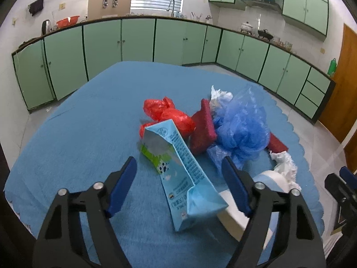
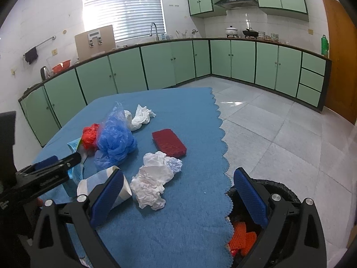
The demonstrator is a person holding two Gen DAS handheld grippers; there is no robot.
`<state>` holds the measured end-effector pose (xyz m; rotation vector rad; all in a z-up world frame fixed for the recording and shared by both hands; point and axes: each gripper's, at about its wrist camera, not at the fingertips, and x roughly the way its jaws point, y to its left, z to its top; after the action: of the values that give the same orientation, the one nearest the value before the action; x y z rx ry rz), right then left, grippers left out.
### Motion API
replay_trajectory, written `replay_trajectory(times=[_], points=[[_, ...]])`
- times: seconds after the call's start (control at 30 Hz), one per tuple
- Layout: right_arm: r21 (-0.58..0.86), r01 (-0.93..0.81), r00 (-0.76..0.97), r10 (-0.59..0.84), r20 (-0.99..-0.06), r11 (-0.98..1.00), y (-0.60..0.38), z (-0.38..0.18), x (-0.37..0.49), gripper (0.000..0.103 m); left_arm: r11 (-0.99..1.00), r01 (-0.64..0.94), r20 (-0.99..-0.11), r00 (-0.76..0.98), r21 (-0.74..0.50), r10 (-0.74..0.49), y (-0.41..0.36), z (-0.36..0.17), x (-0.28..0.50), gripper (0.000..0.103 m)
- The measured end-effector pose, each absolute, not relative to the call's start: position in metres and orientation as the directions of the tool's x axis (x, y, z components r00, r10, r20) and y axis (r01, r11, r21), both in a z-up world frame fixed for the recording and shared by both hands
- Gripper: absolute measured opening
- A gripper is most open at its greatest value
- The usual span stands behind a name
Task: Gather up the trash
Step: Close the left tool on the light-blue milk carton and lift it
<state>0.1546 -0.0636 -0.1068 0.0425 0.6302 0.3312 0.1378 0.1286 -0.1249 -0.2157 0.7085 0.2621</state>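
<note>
A kitchen of green cabinets (image 2: 156, 64) rings the table, whose blue cloth (image 1: 73, 138) carries the trash. My left gripper (image 1: 178, 185) stands wide, nothing pressed by its pads; the milk carton (image 1: 178, 167) lies slanted in the gap, whether it touches either finger I cannot tell. Beyond it sit a blue bag (image 1: 243, 122), a red bag (image 1: 169, 114) and a dark red sponge (image 1: 203, 127). A paper cup (image 1: 267, 178) is half hidden behind my left gripper's right finger. My right gripper (image 2: 178, 194) gapes wide and empty, crumpled tissue (image 2: 154, 181) just ahead, the black bin (image 2: 279, 187) cut off below it, orange scraps inside
</note>
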Motion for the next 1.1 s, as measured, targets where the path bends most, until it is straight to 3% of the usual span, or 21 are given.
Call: replay_trajectory(times=[0.17,0.33,0.6,0.77,0.83,1.1], points=[[0.145,-0.316,0.743,0.340,-0.577,0.937,-0.053,-0.111,0.155,0.097,0.948,-0.294,-0.682,0.719,-0.121,0.136,0.133,-0.135,0.136,0.066],[0.140,-0.354,0.728,0.367,-0.580,0.925,-0.038,-0.112,0.153,0.097,0.958,-0.256,-0.675,0.730,-0.130,0.104,0.132,-0.135,0.131,0.049],[0.127,-0.366,0.728,0.369,-0.578,0.922,-0.031,-0.112,0.147,0.097,0.955,-0.258,-0.681,0.727,-0.144,0.094,0.138,-0.133,0.124,0.047],[0.130,-0.368,0.726,0.372,-0.578,0.921,-0.031,-0.112,0.147,0.097,0.951,-0.271,-0.694,0.714,-0.148,0.095,0.146,-0.131,0.122,0.037],[0.127,-0.372,0.726,0.374,-0.578,0.919,-0.029,-0.112,0.146,0.097,0.947,-0.281,-0.729,0.679,-0.153,0.084,0.151,-0.140,0.125,0.028],[0.129,-0.376,0.723,0.377,-0.579,0.918,-0.029,-0.113,0.147,0.097,0.949,-0.261,-0.716,0.696,-0.178,0.057,0.151,-0.144,0.125,0.024]])
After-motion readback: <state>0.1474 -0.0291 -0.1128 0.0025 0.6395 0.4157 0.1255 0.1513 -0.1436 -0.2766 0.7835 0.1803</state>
